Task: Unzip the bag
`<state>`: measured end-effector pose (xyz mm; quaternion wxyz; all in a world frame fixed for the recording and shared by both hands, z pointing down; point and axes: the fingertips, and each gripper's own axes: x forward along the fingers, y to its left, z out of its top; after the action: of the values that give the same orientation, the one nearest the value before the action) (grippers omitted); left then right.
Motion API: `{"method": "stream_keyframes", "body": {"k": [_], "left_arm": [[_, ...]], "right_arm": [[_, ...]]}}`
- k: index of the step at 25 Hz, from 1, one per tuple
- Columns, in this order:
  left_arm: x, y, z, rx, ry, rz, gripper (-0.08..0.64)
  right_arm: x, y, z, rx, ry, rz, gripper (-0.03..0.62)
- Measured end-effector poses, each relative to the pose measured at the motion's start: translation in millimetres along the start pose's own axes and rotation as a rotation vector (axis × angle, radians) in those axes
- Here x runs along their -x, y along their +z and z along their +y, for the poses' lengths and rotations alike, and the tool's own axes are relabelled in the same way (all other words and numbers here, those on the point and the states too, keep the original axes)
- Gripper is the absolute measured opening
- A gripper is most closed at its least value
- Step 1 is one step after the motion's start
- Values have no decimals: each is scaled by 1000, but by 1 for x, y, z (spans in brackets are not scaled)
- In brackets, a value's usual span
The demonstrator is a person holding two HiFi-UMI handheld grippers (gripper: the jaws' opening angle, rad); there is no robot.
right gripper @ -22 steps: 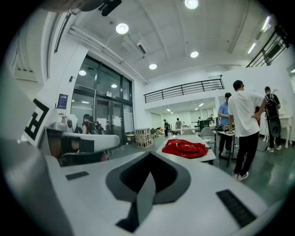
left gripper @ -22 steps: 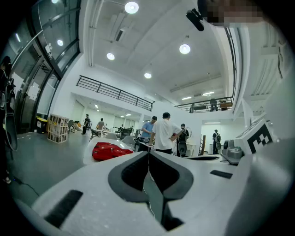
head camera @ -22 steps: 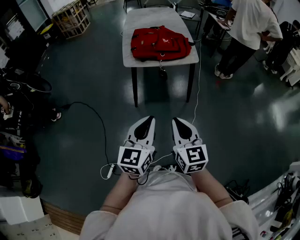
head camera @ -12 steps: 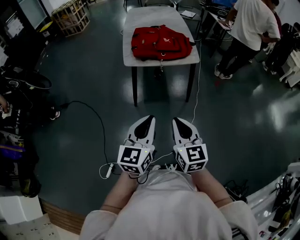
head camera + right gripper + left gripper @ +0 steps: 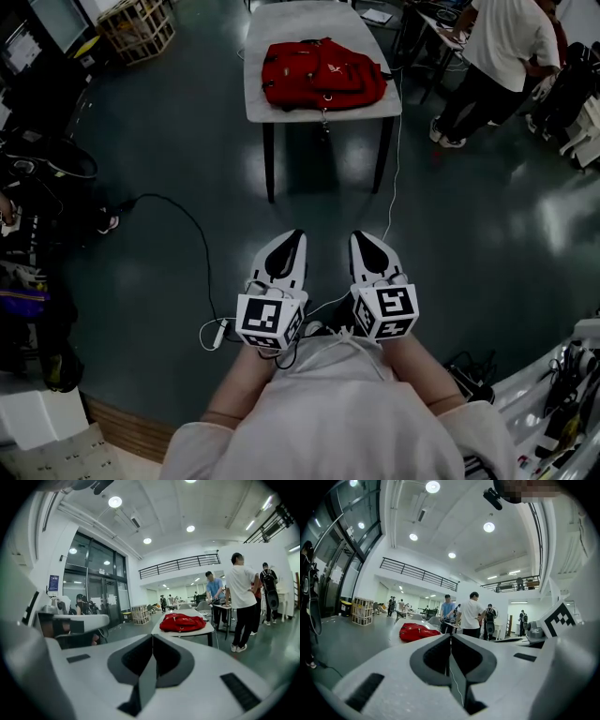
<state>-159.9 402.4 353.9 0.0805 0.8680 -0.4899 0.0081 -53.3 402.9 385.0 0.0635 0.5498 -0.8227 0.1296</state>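
— Far ahead on the table [image 5: 323, 114], well apart from both grippers, the bag [image 5: 323, 73] is seen lying flat. How is the step in hand judged?

— An approach is judged to be called for; nothing is unzipped yet. The left gripper [image 5: 292, 240] and the right gripper [image 5: 364, 242] are held side by side, low and close to the body, over the floor. Both pairs of jaws are pressed together, with nothing between them.

— What is needed for it to be done well?

— The table must be reached first, and the cable [image 5: 183, 225] on the floor to the left is best stepped past. The jaws should be spread before the bag is met. One gripper is probably best used to pin the fabric and the other to pinch the pull, so that the bag is not dragged across the top.

— Can the pull be picked out?

— Not from here; it is too small. Something dark is seen hanging over the near edge below the bag, but whether it is a strap or a pull cannot be told. A person [image 5: 506, 47] is standing right of the table, so room should be left there.
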Motion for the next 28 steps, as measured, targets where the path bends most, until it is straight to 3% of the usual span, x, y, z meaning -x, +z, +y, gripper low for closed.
{"method": "stream_keyframes", "body": {"k": [5, 12, 28], "left_arm": [[-22, -9, 10, 38, 26, 18, 25], [-67, -4, 36, -49, 107, 14, 25], [-298, 3, 85, 16, 247, 52, 25]], "right_arm": [[-24, 0, -20, 1, 14, 15, 28], [-91, 11, -46, 24, 82, 19, 28], [-260, 66, -219, 65, 171, 89, 28]]}}
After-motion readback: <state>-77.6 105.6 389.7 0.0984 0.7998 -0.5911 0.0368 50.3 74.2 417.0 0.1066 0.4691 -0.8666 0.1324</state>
